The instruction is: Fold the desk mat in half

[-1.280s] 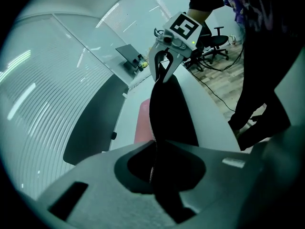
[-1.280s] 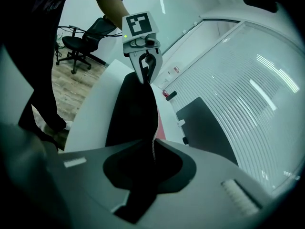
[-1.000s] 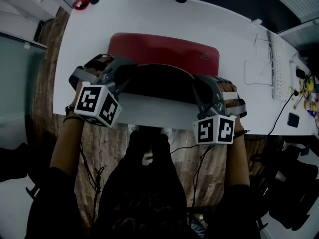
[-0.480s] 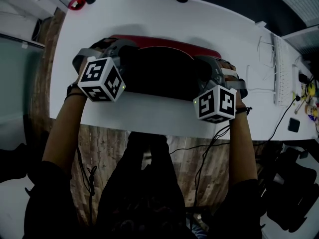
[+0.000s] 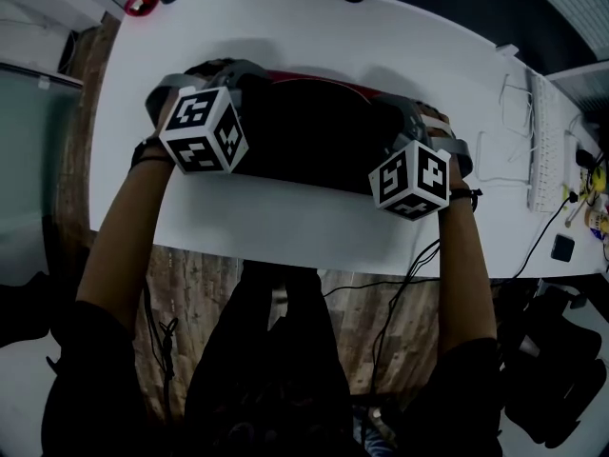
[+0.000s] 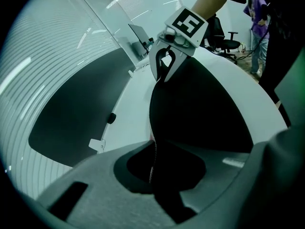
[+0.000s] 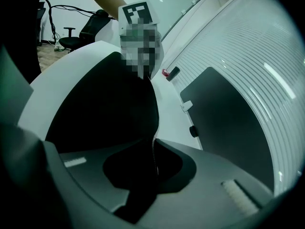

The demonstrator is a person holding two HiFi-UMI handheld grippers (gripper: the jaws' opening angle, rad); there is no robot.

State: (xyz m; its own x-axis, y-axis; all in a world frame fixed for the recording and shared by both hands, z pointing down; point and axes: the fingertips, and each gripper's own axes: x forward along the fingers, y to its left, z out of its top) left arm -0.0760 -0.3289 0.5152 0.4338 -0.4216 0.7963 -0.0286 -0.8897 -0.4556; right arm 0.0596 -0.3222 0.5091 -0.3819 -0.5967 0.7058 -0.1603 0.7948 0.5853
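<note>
This is an office. A long white curved tabletop (image 5: 314,222) stands on a brown wood-plank floor (image 5: 205,293), and a white computer keyboard (image 5: 542,146) lies at its right end. In the left gripper view, a black swivel office chair on a star base (image 6: 228,37) stands further off, a thin flat screen (image 6: 139,33) stands near the tabletop's far end, and a person (image 6: 259,18) stands beyond the chair. A glass partition wall with horizontal frosted stripes (image 7: 248,46) runs along the far side of the tabletop.
</note>
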